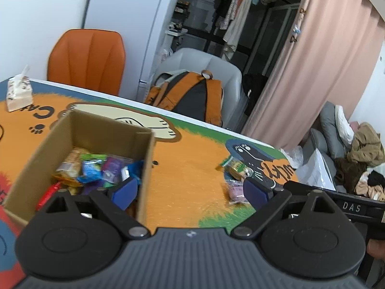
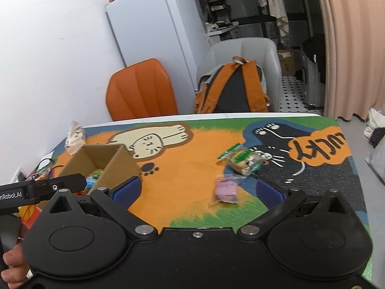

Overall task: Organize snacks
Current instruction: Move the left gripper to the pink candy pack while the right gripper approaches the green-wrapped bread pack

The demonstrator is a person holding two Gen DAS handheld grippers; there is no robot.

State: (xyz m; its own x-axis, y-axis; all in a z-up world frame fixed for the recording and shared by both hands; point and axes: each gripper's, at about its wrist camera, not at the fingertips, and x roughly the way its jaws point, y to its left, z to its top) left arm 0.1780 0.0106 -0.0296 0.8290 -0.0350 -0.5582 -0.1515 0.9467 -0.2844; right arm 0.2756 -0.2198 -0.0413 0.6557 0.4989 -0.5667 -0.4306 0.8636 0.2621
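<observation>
An open cardboard box (image 1: 79, 130) (image 2: 120, 161) on the cartoon table mat holds several wrapped snacks (image 1: 96, 171). Two snacks lie loose on the mat to its right: a green-topped packet of biscuits (image 1: 237, 168) (image 2: 243, 160) and a pink packet (image 1: 237, 190) (image 2: 226, 190). My left gripper (image 1: 190, 190) is open and empty, its left finger over the box's near right corner and its right finger beside the pink packet. My right gripper (image 2: 198, 191) is open and empty too, with the pink packet lying just ahead between its blue pads (image 2: 126, 190).
A tissue pack (image 1: 18, 91) (image 2: 75, 138) stands at the mat's far left. Behind the table are an orange chair (image 1: 87, 57), a grey armchair with an orange backpack (image 1: 192, 96), a white fridge (image 2: 154, 31) and a pink curtain (image 1: 312, 67). Wires (image 2: 45, 166) lie left of the box.
</observation>
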